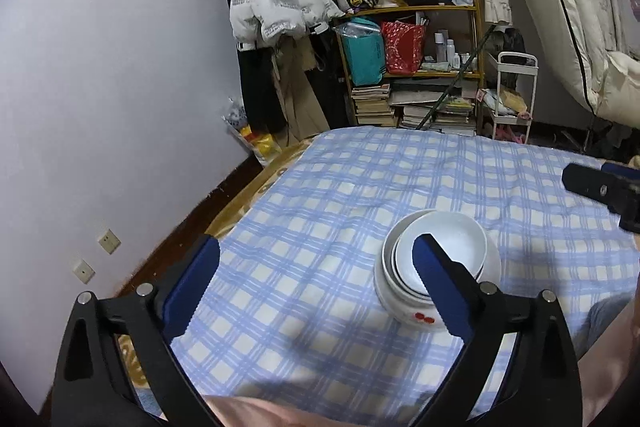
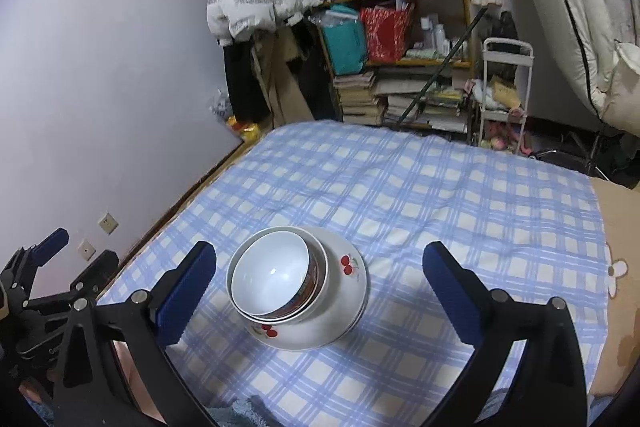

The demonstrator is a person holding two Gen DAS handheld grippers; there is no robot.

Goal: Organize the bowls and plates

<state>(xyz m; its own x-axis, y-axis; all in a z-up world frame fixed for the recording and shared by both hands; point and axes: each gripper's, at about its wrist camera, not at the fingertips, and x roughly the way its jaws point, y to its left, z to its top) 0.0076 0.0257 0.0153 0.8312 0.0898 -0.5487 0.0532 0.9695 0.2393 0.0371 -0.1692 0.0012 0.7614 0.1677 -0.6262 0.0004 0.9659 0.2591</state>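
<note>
Resting on a soft checked cloth (image 2: 440, 195), the stack (image 2: 298, 291) of glazed white bowls (image 2: 272, 273) nested on cherry-printed plates (image 2: 348, 279) is seen ahead of and below the right gripper (image 2: 318, 289), between its wide-spread, empty jaws. From the left gripper (image 1: 316, 277), likewise released, it lies off toward the right finger. Tipping is judged possible: the bowls sit off-centre, the smooth rims slide easily, and the padded surface gives if nudged.
</note>
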